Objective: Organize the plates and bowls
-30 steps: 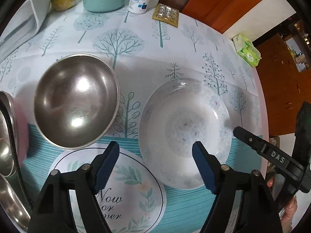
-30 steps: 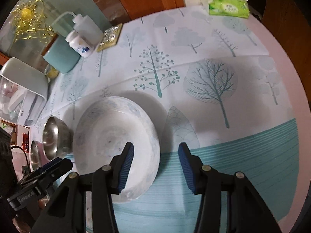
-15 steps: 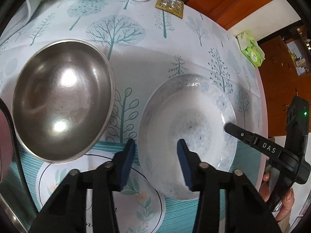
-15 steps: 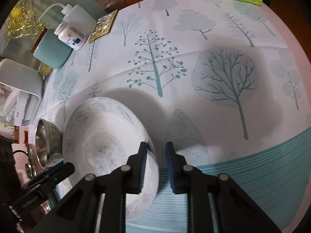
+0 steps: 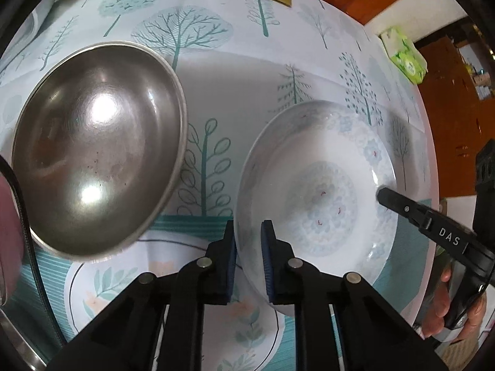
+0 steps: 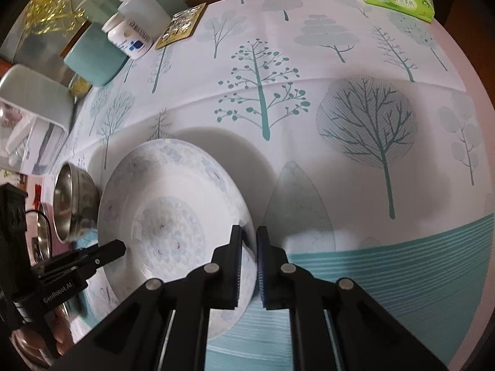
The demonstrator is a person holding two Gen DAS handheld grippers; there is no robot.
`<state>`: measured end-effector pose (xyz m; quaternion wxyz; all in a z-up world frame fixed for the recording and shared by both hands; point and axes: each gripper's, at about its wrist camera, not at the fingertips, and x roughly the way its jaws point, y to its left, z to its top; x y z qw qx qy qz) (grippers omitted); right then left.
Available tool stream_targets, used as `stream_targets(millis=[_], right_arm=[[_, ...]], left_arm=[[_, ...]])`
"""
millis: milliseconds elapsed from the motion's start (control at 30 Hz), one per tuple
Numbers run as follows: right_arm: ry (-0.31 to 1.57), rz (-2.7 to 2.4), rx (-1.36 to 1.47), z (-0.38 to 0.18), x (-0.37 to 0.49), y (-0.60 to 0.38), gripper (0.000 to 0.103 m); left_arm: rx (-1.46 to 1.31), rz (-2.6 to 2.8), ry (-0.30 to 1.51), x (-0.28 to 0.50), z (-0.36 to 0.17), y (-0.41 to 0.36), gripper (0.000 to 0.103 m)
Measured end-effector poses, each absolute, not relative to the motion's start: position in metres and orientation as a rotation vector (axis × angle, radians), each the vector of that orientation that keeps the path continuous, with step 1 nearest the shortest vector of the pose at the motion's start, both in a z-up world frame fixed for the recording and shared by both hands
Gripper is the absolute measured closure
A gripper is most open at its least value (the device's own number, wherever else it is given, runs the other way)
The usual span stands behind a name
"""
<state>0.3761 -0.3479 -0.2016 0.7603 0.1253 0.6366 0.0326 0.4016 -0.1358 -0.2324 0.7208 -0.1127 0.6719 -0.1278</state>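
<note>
Open tree-patterned tabletop [image 6: 355, 160] right of the white floral ceramic plate [image 6: 173, 204]; hemmed in on its left by a round stainless-steel bowl [image 5: 96, 154].

We see a white plate [image 5: 318, 191] with pale blue florals. Our tablecloth [image 6: 309, 99] shows teal trees; the bowl [image 5: 96, 142] is silvery.

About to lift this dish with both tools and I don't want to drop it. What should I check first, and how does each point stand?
1. Left tool shut on the white dish rim: ok.
2. Right tool shut on the opposite rim: ok.
3. Dish empty: ok.
4. Steel bowl apart from the dish: ok.
5. How deep each rim sits between the pads: cannot tell.
6. Where the dish will be set down: cannot tell.
</note>
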Motion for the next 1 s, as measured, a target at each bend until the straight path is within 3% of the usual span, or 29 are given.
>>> stream_targets(millis=[567,1000], right_arm=[[1.343,0.166,0.276,-0.158,0.304,-0.339,0.096],[1.311,0.326,0.214,-0.110,0.188,-0.255,0.096]], left_arm=[[-0.274,-0.377,1.455,0.333,-0.176,-0.108,0.090],[-0.285,-0.323,1.402,0.217,-0.122,0.001,0.092]])
